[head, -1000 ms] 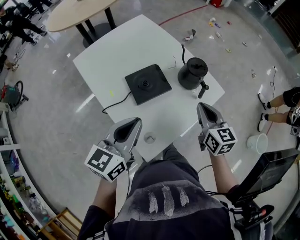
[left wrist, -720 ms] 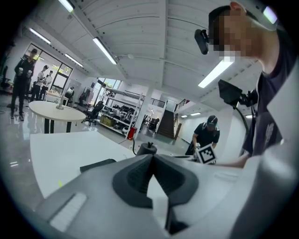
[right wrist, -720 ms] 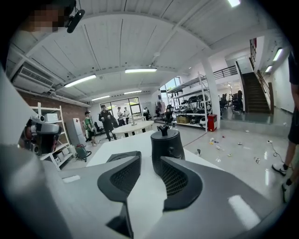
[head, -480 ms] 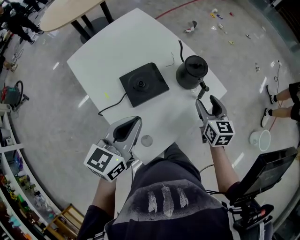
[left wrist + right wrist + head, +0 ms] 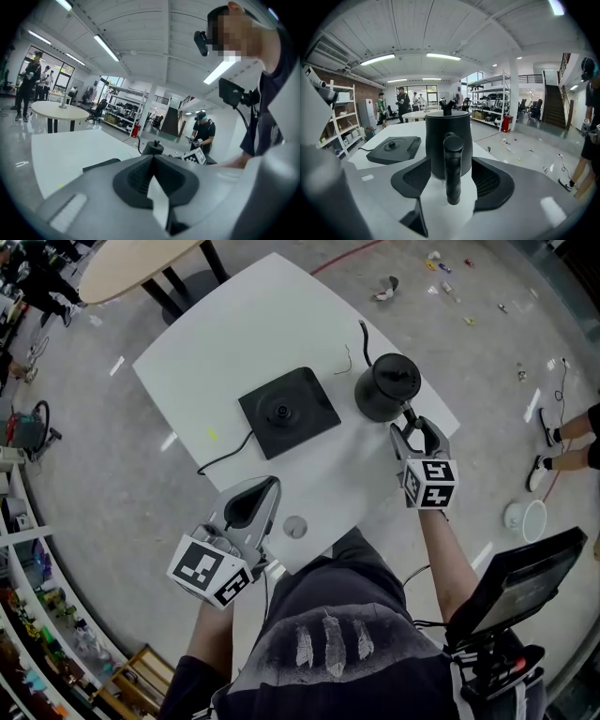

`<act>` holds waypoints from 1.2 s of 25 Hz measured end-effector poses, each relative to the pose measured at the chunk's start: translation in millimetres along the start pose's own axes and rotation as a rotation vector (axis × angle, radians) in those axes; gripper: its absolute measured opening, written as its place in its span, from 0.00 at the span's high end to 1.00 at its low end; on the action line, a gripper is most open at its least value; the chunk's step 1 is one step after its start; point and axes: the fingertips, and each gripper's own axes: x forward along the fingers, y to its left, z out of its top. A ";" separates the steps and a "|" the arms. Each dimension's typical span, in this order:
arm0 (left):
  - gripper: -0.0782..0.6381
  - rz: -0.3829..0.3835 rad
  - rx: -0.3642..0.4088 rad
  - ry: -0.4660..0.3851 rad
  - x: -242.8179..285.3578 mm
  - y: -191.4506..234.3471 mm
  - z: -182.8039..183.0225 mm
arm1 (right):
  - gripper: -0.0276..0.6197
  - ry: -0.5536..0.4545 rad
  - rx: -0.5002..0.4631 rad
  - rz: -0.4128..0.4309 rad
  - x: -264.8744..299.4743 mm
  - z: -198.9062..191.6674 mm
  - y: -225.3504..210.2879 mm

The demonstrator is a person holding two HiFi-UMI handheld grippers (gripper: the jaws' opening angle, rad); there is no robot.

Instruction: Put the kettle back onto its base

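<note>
We see the right gripper (image 5: 418,427) with its jaws wide apart, having just been opening; the kettle's handle (image 5: 453,164) stands upright between them, with a clear gap to each pad, so nothing is gripped; the black kettle (image 5: 387,385) itself stands directly ahead of these jaws, just past their tips, upright on the white bench (image 5: 234,334), its handle turned back into the gap; the black square base (image 5: 287,412) lies flat on the bench ahead of the right jaws and off to their left, near the kettle but not touching it; the kettle is not on its base; a black cord (image 5: 220,457) runs from the base across the bench toward the edge on the left gripper's side.

The left gripper (image 5: 152,157) has its jaws closed, tip against tip, with nothing between them; it is held over the near edge of the bench, well apart from the kettle; the base lies ahead of these jaws, and in the left gripper view the kettle's lid shows just above their tips, farther off; a small round grey thing (image 5: 295,527) lies on the bench just beside the left jaws, on the side toward the right gripper.
</note>
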 end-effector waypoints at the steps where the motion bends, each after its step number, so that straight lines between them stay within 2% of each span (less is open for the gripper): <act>1: 0.89 0.003 0.000 0.003 -0.6 0.5 -0.4 | 0.55 0.001 -0.002 -0.004 2.4 -0.5 -0.8; 4: 0.89 0.013 0.002 0.006 -3.3 3.7 -1.0 | 0.60 0.004 -0.015 -0.022 7.6 -0.4 -3.3; 5: 0.89 0.016 0.003 0.007 -4.5 5.0 -1.2 | 0.65 0.013 -0.024 -0.029 9.6 -1.6 -4.0; 6: 0.89 0.020 0.005 0.008 -5.9 6.2 -1.6 | 0.76 0.023 -0.034 -0.036 11.5 -3.0 -4.3; 7: 0.89 0.024 0.009 0.010 -7.4 7.3 -1.9 | 0.81 0.031 -0.045 -0.042 13.0 -4.1 -4.2; 16: 0.89 0.052 0.020 0.014 -24.0 12.9 -5.8 | 0.83 0.033 -0.046 -0.018 12.6 -4.3 -3.7; 21: 0.89 0.064 0.021 0.019 -30.9 13.7 -7.6 | 0.80 0.039 -0.046 -0.018 20.1 -5.6 -3.6; 23: 0.89 0.072 0.024 0.019 -33.8 13.2 -6.6 | 0.85 0.041 -0.034 -0.027 22.3 -4.7 -4.4; 30: 0.89 0.109 0.035 0.032 -45.9 12.3 -12.7 | 0.86 0.004 -0.035 -0.005 17.2 -0.1 -4.5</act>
